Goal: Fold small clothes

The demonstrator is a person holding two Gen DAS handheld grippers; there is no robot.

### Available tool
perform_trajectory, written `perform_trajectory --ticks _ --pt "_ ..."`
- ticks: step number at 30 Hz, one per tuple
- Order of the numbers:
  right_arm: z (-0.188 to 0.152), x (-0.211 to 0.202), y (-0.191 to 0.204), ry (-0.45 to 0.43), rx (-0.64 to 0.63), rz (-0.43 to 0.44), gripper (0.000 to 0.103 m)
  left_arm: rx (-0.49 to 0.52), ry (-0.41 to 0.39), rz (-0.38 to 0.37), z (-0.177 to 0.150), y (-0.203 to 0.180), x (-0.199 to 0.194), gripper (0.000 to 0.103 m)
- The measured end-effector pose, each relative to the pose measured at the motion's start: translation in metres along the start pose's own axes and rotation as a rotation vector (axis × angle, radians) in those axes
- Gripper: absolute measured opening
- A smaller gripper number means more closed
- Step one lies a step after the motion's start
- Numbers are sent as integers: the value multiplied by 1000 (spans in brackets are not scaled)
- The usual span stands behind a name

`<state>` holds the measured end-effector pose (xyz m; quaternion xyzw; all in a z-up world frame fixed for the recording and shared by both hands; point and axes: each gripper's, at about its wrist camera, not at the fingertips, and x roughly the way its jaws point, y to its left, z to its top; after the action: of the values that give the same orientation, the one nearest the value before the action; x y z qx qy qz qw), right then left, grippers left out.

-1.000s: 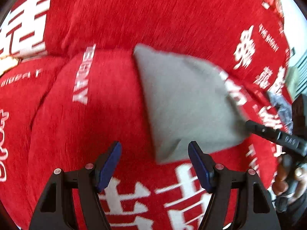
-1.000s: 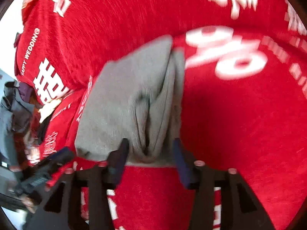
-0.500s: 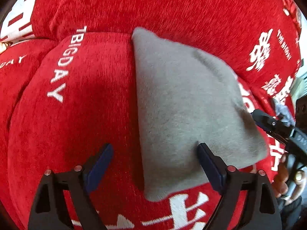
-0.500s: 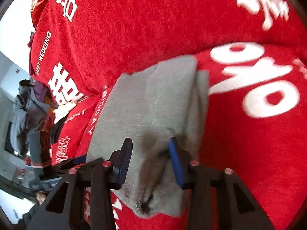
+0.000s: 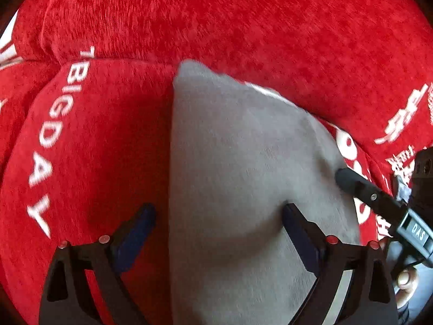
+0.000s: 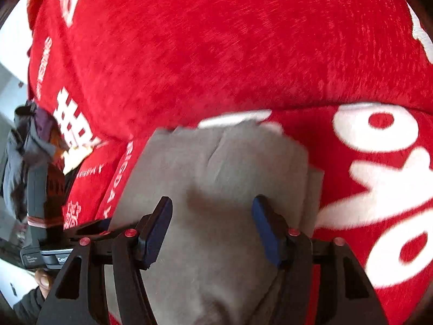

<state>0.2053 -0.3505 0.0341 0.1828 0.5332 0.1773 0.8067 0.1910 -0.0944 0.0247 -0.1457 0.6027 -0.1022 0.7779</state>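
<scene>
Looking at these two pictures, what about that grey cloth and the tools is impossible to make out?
- Grey garment: its type; it is folded, near edge cut off by both views' bottom.
- Left tool and right tool: whether the open fingers press the cloth.
- White lettering on the red cover: blurred, partly under the garment.

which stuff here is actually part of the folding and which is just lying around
Part of the job:
- grey cloth, folded, lying on the red cover
- left gripper, open over the cloth
- right gripper, open over the cloth

Just lying about:
- red cover with white lettering, the surface underneath
- dark clothes pile off to the side
</scene>
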Motion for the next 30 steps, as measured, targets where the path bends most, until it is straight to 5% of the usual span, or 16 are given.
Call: perform_trajectory --ticks 4,8,11,14,19,25,30 --pt "10 -19 6 -62 -64 -210 66 35 -74 44 17 -7 -21 95" --pt "7 -13 26 -18 -146 -117 68 132 -89 145 28 -30 -12 95" --pt "4 16 40 65 -249 -186 68 149 -51 257 41 -32 12 95" --pt "5 35 35 72 -310 -296 76 135 -46 255 48 -28 19 96" --pt "13 22 31 14 -223 -415 82 175 -81 320 53 -32 10 96" --pt "-10 9 72 34 -347 -379 82 200 -155 285 28 -35 -25 96" --pt "-41 16 80 103 -391 -439 82 189 -125 295 -9 -31 -23 95"
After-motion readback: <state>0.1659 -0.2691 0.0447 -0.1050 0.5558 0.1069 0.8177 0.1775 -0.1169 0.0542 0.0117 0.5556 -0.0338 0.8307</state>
